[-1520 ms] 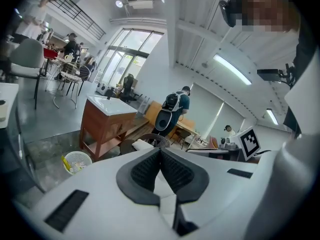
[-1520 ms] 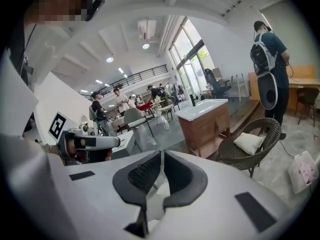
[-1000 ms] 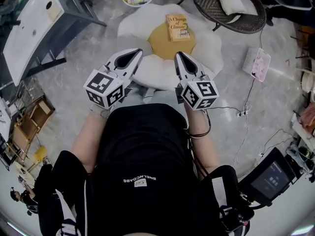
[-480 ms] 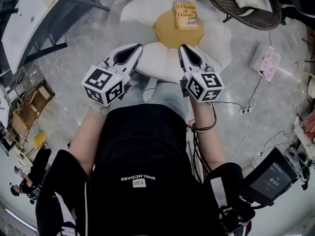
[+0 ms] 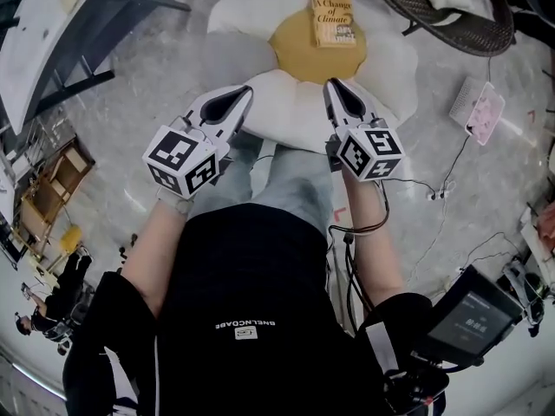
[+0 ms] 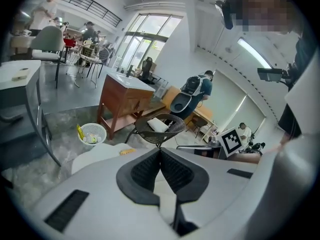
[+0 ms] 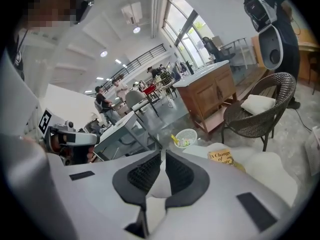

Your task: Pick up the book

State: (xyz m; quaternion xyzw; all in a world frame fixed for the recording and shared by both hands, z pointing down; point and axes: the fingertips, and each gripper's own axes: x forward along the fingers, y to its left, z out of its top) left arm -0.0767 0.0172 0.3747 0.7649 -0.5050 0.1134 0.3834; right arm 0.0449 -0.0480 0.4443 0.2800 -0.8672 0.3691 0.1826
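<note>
Left gripper (image 5: pixel 246 93) and right gripper (image 5: pixel 330 85) sit lower, nearer book (image 5: pixel 333 20). Fingers closed, empty. Risk: unopened fingers shove book across cushion (image 5: pixel 290 120) instead of gripping.

The book (image 5: pixel 333 20), at twelve o'clock, has a tan-yellow cover with dark lettering. The flower cushion (image 5: pixel 390 59) has white petals and a mustard centre. The left tongs (image 5: pixel 247 91) and right tongs (image 5: pixel 330 83) are white with black ribbed pads. Their cubes (image 5: pixel 182 161) carry black-and-white square markers. The floor (image 5: pixel 147 85) is mottled grey.
</note>
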